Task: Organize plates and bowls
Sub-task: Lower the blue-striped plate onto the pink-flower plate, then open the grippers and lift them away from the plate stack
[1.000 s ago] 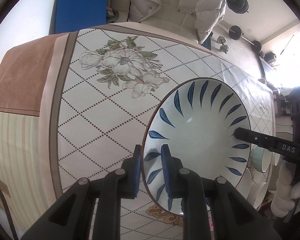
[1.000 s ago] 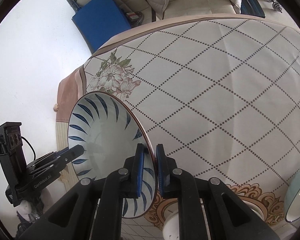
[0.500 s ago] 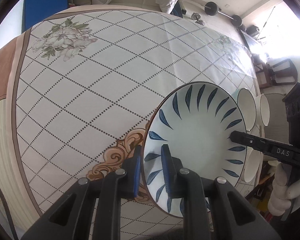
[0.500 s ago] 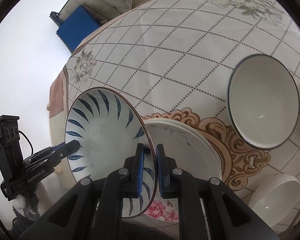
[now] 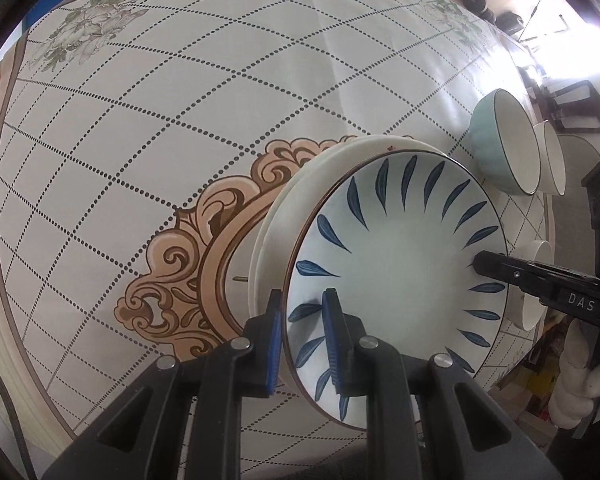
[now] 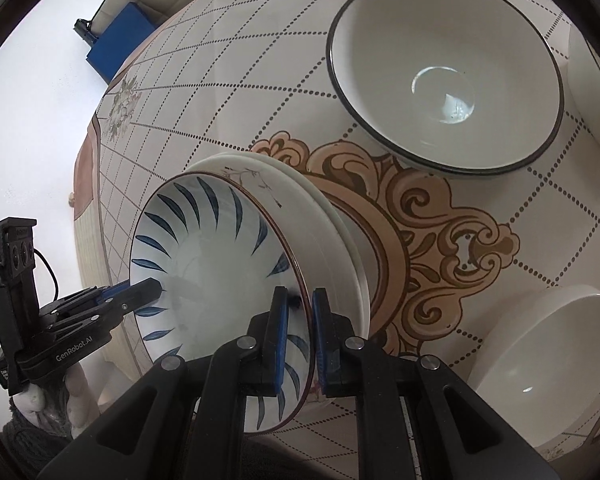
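At the bottom of the left wrist view, the left tool [image 5: 302,340] is clamped narrowly on the near rim of the blue-leaf plate [image 5: 400,276], one blue pad outside the rim and one inside. At the bottom of the right wrist view, the right tool [image 6: 299,336] pinches the opposite rim of the same plate [image 6: 216,276] in the same way, its pads nearly together with the rim between them. Each tool shows in the other's view: the right tool [image 5: 478,261] reaches in from the right edge of the left view onto the plate's rim, with a white-gloved hand [image 5: 580,384] below it; the left tool [image 6: 158,286] comes in from the lower left of the right view.

The plate sits in the lower centre of both views, directly over a stack of white plates [image 5: 284,216], whose rims show just behind it; whether it touches the stack cannot be told. The stack stands on the bench [image 5: 160,120], which is covered in a cloth of dotted diamonds with a tan scroll ornament.

Further off, in the right view, a small white bowl [image 6: 540,344] lies at lower right, and a larger dark-rimmed bowl [image 6: 444,68] at upper right. In the left view a pale blue bowl [image 5: 490,144] stands at the right, another white bowl [image 5: 552,160] just behind it.
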Available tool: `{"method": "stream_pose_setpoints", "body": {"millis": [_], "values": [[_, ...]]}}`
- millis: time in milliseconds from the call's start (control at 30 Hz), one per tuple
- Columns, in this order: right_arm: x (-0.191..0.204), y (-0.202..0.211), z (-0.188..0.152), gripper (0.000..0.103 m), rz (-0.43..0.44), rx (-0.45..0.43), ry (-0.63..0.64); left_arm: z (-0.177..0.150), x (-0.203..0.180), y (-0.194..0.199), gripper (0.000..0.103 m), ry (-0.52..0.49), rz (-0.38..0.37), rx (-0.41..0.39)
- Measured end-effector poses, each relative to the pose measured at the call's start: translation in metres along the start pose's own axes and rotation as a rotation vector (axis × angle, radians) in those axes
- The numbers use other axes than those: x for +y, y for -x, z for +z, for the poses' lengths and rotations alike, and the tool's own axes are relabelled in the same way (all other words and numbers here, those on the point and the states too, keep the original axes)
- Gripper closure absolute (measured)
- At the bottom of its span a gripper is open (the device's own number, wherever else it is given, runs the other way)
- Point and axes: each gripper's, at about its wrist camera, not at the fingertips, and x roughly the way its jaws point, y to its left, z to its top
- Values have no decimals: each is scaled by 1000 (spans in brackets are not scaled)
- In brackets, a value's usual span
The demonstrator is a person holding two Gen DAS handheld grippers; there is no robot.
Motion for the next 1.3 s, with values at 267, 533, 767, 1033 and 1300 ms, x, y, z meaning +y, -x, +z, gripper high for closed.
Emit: {"method": "stream_pose_setpoints", "body": {"millis": [267,533,767,1033,1300], "values": [[5,-7,-3,89,-56,0,54,-11,-2,-15,86,20,41,10],[9,-6,1,89,-96,-18,88,-7,-15,-22,86,36,78,25],[31,-10,3,85,-208,-11,115,3,-14,-21,83,122,120,97],[54,-21,7,70,-294,12,76,17,-25,-23,78,125,187,177],[72,-36,9,24,-260,74,92,35,-38,-34,75,96,201,264]]}}
